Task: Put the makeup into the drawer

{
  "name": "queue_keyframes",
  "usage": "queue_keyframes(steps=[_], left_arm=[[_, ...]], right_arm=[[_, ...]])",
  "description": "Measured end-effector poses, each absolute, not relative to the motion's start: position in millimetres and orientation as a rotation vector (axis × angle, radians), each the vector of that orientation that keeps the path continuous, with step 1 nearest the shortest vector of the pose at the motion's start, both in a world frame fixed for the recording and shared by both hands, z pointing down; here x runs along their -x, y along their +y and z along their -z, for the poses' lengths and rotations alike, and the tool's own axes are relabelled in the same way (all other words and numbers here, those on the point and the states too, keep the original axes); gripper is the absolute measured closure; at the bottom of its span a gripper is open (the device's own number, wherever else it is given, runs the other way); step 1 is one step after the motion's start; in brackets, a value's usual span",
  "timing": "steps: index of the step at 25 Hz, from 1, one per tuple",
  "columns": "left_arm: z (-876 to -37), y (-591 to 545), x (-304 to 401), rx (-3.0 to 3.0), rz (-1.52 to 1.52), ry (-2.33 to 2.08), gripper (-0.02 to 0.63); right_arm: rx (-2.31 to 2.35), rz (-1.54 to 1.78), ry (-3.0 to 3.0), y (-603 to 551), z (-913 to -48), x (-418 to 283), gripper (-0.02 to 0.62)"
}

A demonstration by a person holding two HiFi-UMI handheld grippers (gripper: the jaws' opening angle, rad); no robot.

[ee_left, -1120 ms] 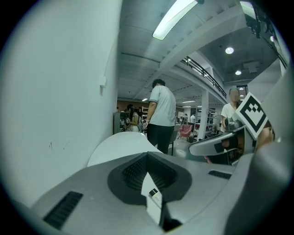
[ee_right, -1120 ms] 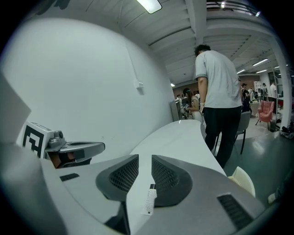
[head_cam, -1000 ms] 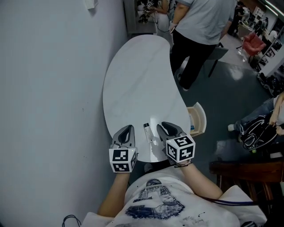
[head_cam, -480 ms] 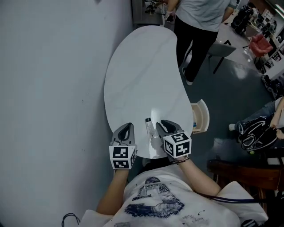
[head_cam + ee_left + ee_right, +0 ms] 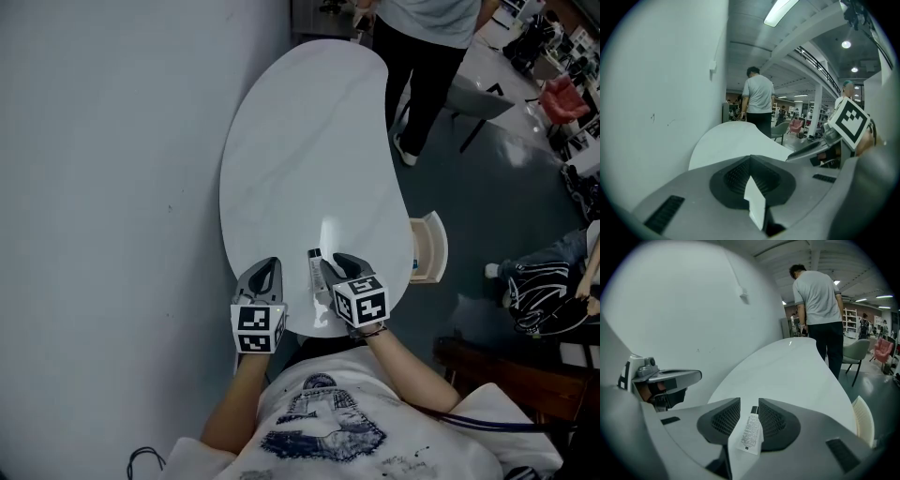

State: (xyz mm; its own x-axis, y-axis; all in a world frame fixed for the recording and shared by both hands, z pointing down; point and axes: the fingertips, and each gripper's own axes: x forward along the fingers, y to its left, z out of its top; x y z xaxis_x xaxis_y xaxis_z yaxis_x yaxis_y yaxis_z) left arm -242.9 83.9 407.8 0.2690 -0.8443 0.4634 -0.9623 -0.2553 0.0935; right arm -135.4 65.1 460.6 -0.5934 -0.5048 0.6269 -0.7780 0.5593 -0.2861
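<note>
A small white makeup tube [image 5: 315,268] with a dark cap lies on the near end of the white table [image 5: 309,141]. My right gripper [image 5: 330,265] has come down over it. In the right gripper view the tube [image 5: 750,433] lies in the gap between the jaws of that gripper [image 5: 749,405], which have just been opening and stand apart without pressing on it. My left gripper [image 5: 266,267] hovers shut to the tube's left, with nothing in it [image 5: 750,160]. The open drawer [image 5: 429,246] juts out from the table's right edge.
A grey wall runs along the table's left side. A person [image 5: 427,37] stands at the table's far end. The drawer's pale rim [image 5: 862,416] shows at the right of the right gripper view. Dark furniture [image 5: 511,375] stands at the lower right.
Both grippers have sunk toward the table. The right gripper has slid left from beside the tube to astride it, with its jaws a little wider.
</note>
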Motion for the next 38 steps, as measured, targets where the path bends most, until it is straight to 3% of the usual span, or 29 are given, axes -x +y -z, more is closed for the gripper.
queue_keyframes(steps=[16, 38], left_arm=[[-442.5, 62.4, 249.5, -2.131, -0.524, -1.626, 0.560], [-449.0, 61.9, 259.2, -2.112, -0.537, -1.615, 0.560]], right_arm=[[-0.916, -0.843, -2.204, 55.4, -531.6, 153.5, 0.410], [-0.846, -0.822, -2.107, 65.1, -568.8, 165.6, 0.414]])
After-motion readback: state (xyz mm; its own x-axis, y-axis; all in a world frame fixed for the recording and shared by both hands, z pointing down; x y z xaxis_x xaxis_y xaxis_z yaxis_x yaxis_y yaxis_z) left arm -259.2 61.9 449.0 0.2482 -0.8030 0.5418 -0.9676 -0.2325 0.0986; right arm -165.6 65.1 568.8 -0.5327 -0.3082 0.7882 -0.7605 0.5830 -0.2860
